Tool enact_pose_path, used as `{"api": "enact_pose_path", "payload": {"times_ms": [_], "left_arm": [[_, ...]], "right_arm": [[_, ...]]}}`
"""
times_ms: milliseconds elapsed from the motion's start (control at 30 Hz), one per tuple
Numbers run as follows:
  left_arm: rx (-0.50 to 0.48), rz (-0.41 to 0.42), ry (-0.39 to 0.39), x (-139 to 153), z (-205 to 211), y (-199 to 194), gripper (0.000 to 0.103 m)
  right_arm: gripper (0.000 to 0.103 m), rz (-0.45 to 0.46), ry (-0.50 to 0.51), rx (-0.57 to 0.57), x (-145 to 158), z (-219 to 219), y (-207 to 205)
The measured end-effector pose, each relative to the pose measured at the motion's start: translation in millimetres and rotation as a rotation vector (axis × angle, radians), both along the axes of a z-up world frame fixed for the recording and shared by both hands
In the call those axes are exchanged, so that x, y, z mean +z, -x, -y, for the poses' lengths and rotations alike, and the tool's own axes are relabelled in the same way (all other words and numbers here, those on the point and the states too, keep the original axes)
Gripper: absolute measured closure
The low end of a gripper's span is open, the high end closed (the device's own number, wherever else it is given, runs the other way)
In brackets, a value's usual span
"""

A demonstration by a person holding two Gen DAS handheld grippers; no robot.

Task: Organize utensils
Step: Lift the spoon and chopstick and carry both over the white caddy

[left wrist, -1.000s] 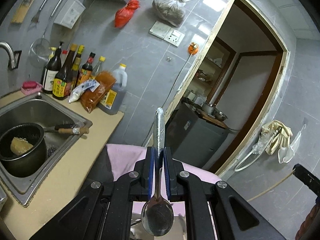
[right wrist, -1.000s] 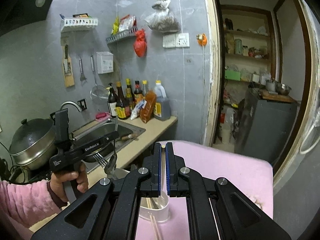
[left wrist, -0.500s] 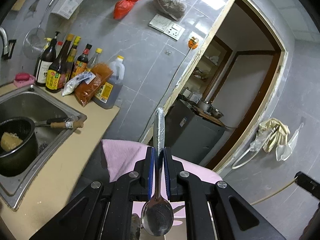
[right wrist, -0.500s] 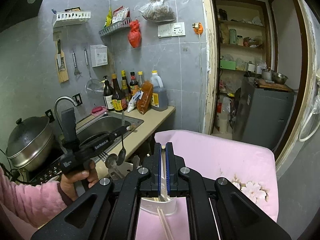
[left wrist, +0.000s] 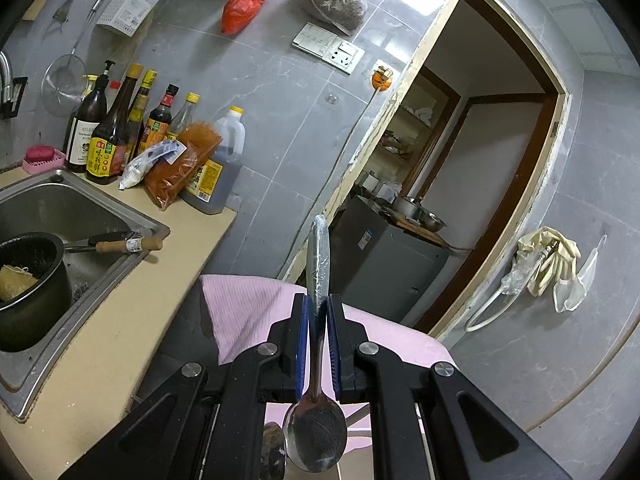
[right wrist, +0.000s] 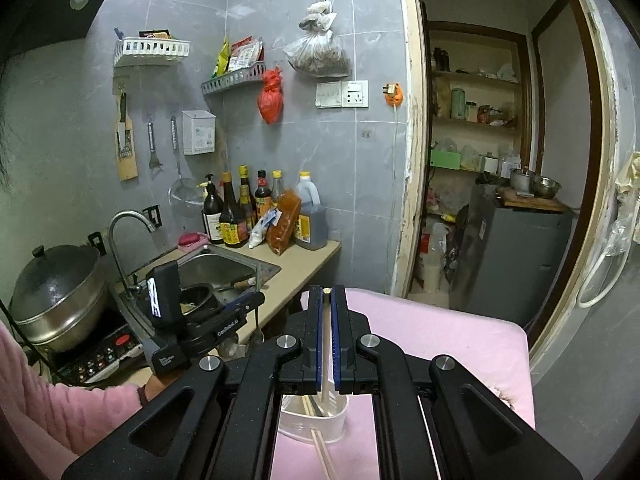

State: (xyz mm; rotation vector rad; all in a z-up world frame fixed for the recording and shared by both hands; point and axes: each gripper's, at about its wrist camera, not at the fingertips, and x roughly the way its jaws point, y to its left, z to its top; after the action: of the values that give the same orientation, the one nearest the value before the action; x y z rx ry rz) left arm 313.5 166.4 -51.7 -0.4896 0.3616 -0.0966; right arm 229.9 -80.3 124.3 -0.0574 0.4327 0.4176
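Fingers (left wrist: 305,344) of our left gripper (left wrist: 318,308) clamp a spoon (left wrist: 316,428) by its neck, bowl toward us at 6 o'clock, while our right gripper (right wrist: 328,300) pinches a chopstick (right wrist: 326,344) upright above the white holder (right wrist: 316,420) (presumably for dropping in).

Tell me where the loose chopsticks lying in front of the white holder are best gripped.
Grip the chopsticks at mid-length from above, jaws across the pair. They lie flat on the pink cloth, with their far ends against the white holder.
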Motion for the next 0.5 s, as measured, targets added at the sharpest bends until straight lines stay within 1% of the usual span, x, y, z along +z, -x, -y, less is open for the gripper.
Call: {"api": "enact_pose_path", "payload": {"times_ms": [300,500], "left_arm": [[0.004,0.027,-0.049,-4.9,8.7,3.2,0.094],[0.012,0.06,-0.104,-9.0,17.7,6.4,0.094]], "right_arm": [[0.099,-0.035,0.006,-0.029,-28.7,-6.0,-16.7],[0.099,-0.07,0.008,-0.033,-49.9,-11.7,-24.0]]}}
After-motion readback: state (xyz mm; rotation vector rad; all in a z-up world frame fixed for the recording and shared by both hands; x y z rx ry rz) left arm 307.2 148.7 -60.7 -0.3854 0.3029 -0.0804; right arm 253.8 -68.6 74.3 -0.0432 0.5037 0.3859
